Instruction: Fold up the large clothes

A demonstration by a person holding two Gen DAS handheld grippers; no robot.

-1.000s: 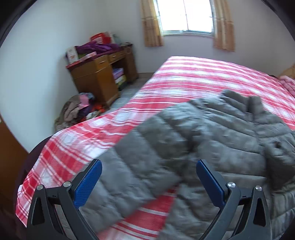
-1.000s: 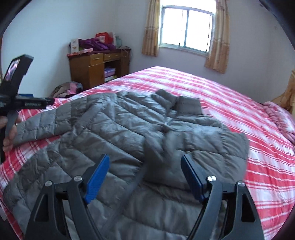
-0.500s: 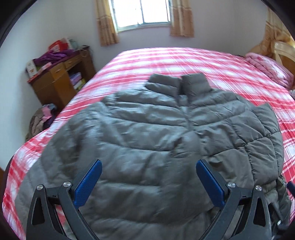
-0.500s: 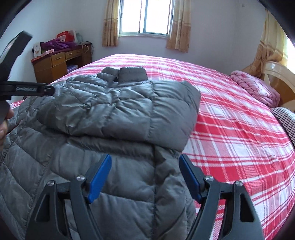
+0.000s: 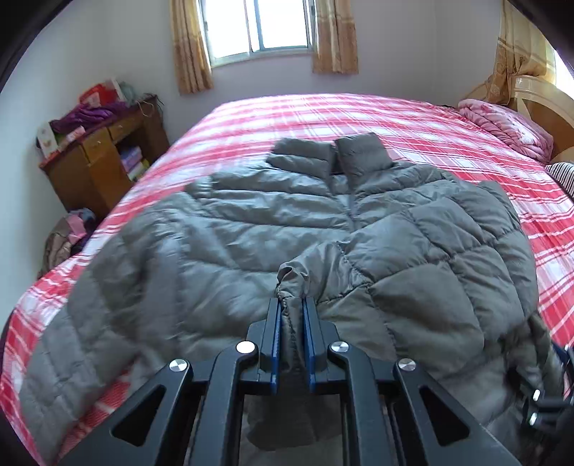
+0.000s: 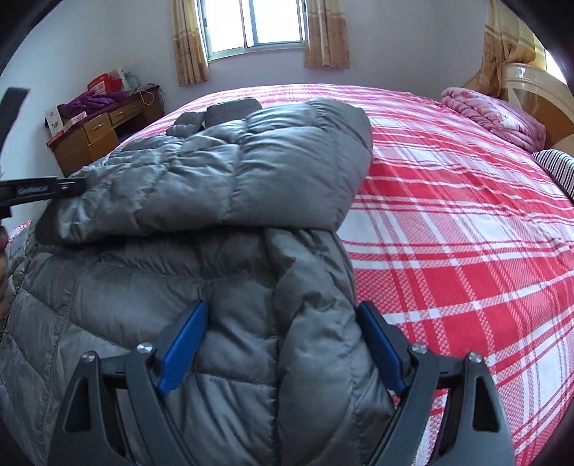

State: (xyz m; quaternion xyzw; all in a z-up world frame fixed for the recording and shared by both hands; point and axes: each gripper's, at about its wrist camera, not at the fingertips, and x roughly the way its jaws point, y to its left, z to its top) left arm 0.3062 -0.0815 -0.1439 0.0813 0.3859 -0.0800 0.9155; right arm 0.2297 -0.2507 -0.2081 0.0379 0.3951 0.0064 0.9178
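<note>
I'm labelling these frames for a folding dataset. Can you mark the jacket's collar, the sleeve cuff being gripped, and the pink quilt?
jacket collar [image 5: 362, 152]: left wrist view, right collar flap.
sleeve cuff [image 5: 291, 277]: left wrist view, bunched edge above the closed jaws.
pink quilt [image 6: 491, 114]: right wrist view, middle of the folded bundle.

Wooden desk [image 5: 104, 168], pink quilt [image 5: 506, 127], window [image 5: 262, 25]

Jacket [image 5: 251, 229]: lying on the bed [image 5: 412, 118], collar [image 5: 330, 154] pointing toward the window [image 5: 262, 25].
Sleeve [image 6: 229, 175]: lying folded across the jacket's front.
Left gripper [image 5: 291, 312]: sitting at the near edge, pinching the sleeve cuff [image 5: 292, 283].
Right gripper [image 6: 283, 344]: straddling the jacket's right edge.
Desk [image 5: 104, 161]: standing left of the bed.
Blanket [image 5: 509, 122]: lying at the bed's far right.
</note>
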